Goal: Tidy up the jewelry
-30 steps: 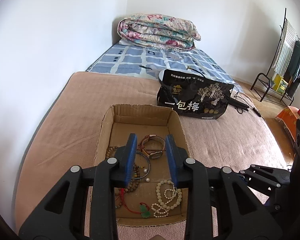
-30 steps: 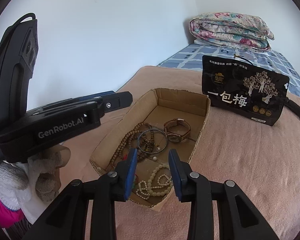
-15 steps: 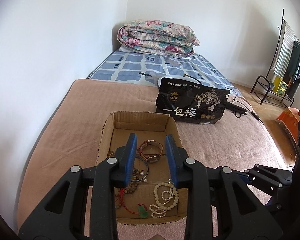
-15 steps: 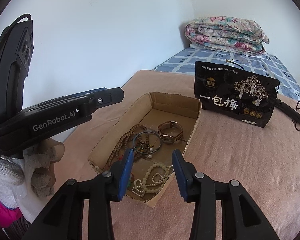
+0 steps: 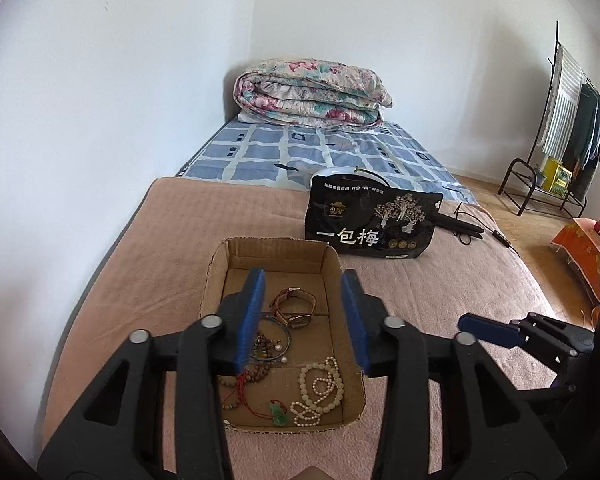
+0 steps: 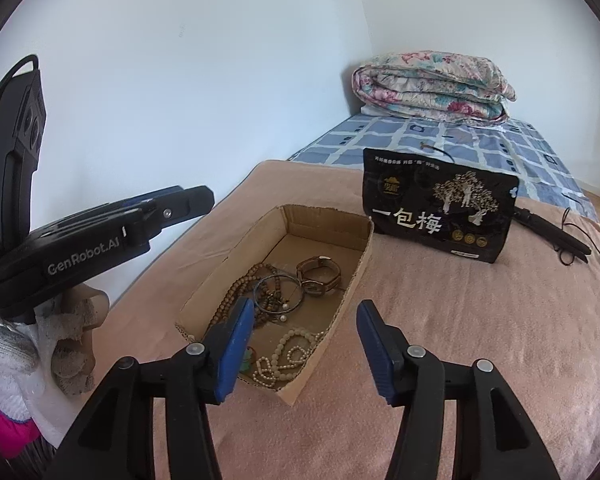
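Note:
An open cardboard box [image 5: 213,268] [image 6: 364,258] sits on the pink blanket. Inside lie a brown-strap watch [image 5: 295,307] [image 6: 319,274], a metal bangle [image 5: 273,338] [image 6: 278,293], brown bead strings [image 5: 256,368] [image 6: 236,294], a white bead necklace [image 5: 320,386] [image 6: 286,354] and a red cord with a green pendant [image 5: 278,418]. My left gripper [image 5: 305,322] is open and empty above the box. My right gripper [image 6: 306,348] is open and empty above the box's near right corner.
A black snack bag [image 5: 372,220] [image 6: 436,210] stands behind the box. A black hair straightener with cable [image 5: 460,226] [image 6: 552,232] lies to its right. A folded floral quilt [image 5: 312,94] lies at the bed's far end. A clothes rack [image 5: 560,128] stands far right.
Both grippers have opened wider and pulled back and up from the box. The jewelry has not moved.

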The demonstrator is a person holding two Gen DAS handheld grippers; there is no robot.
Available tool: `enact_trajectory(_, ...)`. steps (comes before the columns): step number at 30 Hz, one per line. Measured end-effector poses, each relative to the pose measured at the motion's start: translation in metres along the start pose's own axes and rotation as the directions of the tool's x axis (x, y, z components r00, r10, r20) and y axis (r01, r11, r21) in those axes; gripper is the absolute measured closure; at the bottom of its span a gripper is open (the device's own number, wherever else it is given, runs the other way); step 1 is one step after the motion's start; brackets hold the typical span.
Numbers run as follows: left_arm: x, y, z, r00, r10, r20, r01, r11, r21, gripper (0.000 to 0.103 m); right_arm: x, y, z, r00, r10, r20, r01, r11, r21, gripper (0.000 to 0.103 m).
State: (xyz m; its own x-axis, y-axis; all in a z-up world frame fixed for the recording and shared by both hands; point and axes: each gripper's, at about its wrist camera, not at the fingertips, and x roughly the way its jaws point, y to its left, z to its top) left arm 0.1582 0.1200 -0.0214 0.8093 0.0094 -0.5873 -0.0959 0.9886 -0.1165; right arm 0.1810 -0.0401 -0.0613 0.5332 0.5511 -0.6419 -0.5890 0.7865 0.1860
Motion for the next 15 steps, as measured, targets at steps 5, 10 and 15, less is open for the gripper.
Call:
enact_trajectory(5,-0.012,-0.003,-0.003,1.0,0.006,0.002,-0.006,1.0,-0.007,0.044,-0.014,-0.003,-0.001,0.999,-0.044,0.018,0.044,0.999,-0.008,0.031)
enact_trajectory(10,-0.024,-0.014,-0.007,1.0,0.028,0.011,-0.028,0.999,0.02,0.032,-0.026,-0.01,-0.004,0.995,-0.092,0.03,0.092,0.996,0.005,0.018)
enact_trajectory(15,-0.034,-0.021,-0.012,0.999,0.045,0.028,-0.046,0.998,0.039,0.022,-0.034,-0.018,-0.008,0.99,-0.137,0.034,0.136,0.991,0.021,0.007)
